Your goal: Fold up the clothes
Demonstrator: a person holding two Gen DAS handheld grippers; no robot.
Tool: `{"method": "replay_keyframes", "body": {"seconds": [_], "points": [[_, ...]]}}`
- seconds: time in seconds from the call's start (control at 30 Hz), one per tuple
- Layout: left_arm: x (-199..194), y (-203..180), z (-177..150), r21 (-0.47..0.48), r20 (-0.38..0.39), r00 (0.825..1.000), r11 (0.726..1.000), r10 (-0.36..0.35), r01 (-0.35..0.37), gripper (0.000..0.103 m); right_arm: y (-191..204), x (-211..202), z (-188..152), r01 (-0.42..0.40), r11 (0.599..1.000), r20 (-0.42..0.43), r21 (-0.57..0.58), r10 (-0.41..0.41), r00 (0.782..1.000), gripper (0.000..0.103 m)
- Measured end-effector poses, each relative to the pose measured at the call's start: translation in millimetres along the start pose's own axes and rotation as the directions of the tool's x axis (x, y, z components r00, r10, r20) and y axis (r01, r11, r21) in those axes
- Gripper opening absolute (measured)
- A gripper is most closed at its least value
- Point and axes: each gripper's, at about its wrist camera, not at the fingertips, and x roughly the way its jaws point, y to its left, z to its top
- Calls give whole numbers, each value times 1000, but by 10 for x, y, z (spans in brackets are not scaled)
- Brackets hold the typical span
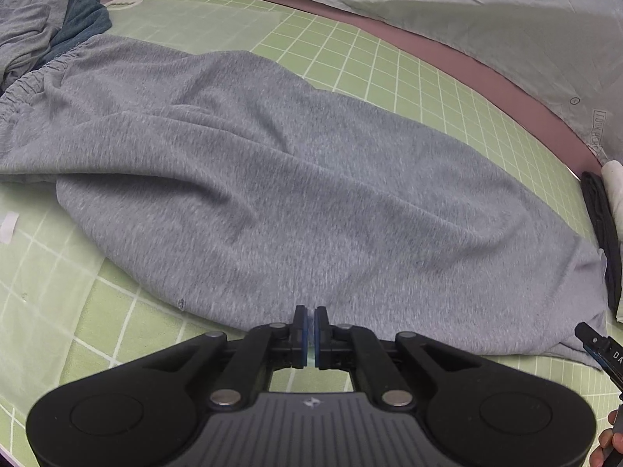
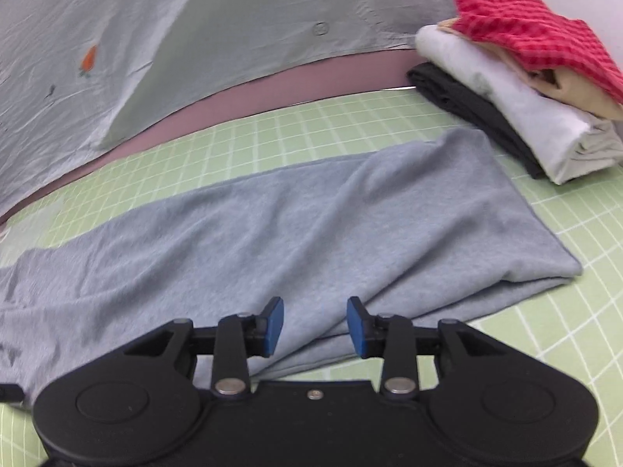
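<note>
Grey pants (image 1: 296, 179) lie lengthwise, legs doubled, on green mat (image 1: 350, 54). Left gripper (image 1: 310, 325) pinched together at near edge; right gripper (image 2: 315, 325) apart over hem end, beside folded stack (image 2: 518, 89).

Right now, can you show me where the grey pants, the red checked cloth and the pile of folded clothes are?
grey pants (image 1: 296, 179): left wrist view, middle of the leg fabric.
red checked cloth (image 2: 533, 35): right wrist view, its top surface.
pile of folded clothes (image 2: 518, 116): right wrist view, the white folded layer.
</note>
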Motion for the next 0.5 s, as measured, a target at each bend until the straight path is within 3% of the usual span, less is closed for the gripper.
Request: {"method": "replay_keyframes", "body": {"seconds": [0.07,0.17,0.3,0.5], "points": [[-12,-2,14,-10,11,1000,1000,7,-7,7,-210,49,26,83,994,-5,64,-83,997,37],[34,13,47,-21,9,999,999,44,-43,8,-563,105,54,138,972,-20,190,-136,990,37],[133,38,87,-35,-6,997,997,75,-75,10,-883,181,75,152,929,-32,339,-150,988,37],[232,39,106,-52,-22,995,993,101,-102,10,-1131,292,129,180,878,-50,444,-176,983,34]]}}
